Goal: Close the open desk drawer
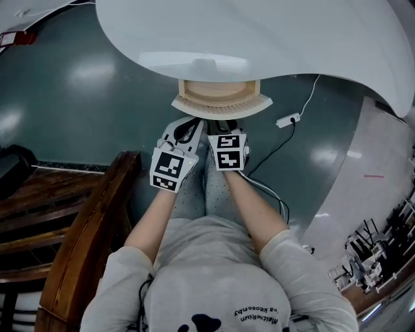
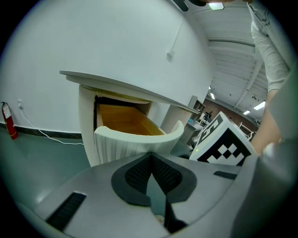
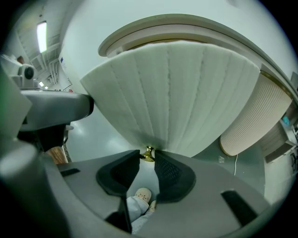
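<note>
Gripping the drawer (image 3: 172, 93) by its brass knob (image 3: 148, 153), half hidden between their tips, are the right tongs (image 3: 147, 157); left tongs (image 2: 151, 159) clenched empty; tabletop (image 1: 259, 39) covers the drawer's rear.

Setting, as I see it: lab or workshop hall.
- 1 glossy grey-green poured floor (image 1: 78, 97)
- 1 red fire extinguisher (image 2: 10, 125) against the white wall
- 1 white cable (image 1: 285, 139) lying loose on the floor
- strip lights (image 2: 216, 5) on a ribbed, beamed ceiling
- racks of equipment (image 1: 379, 256) to my right
- 1 curved white desk (image 1: 259, 39) before me
</note>
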`<state>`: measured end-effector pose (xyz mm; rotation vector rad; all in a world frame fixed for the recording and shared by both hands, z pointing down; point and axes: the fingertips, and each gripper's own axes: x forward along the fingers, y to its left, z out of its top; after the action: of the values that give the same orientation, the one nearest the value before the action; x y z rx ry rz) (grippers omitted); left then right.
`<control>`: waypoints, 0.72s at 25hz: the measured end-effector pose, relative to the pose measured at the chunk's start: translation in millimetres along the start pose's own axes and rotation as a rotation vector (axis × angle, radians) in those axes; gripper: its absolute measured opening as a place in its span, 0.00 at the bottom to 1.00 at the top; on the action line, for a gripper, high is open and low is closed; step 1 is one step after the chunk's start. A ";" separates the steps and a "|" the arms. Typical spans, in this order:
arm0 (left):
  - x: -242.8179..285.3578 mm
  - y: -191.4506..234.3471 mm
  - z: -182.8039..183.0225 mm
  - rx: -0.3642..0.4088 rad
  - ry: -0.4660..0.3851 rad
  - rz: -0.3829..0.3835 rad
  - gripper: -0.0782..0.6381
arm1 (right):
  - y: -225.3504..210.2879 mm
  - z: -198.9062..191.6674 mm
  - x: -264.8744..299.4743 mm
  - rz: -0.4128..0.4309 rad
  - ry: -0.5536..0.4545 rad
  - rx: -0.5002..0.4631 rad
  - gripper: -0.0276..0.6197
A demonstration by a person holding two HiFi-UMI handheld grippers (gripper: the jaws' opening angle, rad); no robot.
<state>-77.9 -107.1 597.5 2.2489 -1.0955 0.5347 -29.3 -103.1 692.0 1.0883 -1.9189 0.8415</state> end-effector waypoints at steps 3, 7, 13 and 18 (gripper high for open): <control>4.7 5.3 6.9 -0.014 0.003 -0.003 0.12 | -2.6 8.8 3.6 0.004 -0.001 -0.014 0.21; 13.6 13.3 19.8 -0.008 -0.004 -0.001 0.12 | -9.4 23.3 9.1 0.006 -0.012 -0.019 0.21; 21.5 26.3 33.0 -0.006 -0.031 0.009 0.12 | -13.6 42.2 16.5 0.001 -0.037 -0.014 0.21; 29.0 30.1 42.5 -0.008 -0.051 0.012 0.12 | -21.1 51.6 19.8 -0.001 -0.053 -0.014 0.21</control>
<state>-81.0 -166.4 591.7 2.2614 -1.1355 0.4800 -32.4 -161.9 687.0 1.1125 -1.9652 0.8046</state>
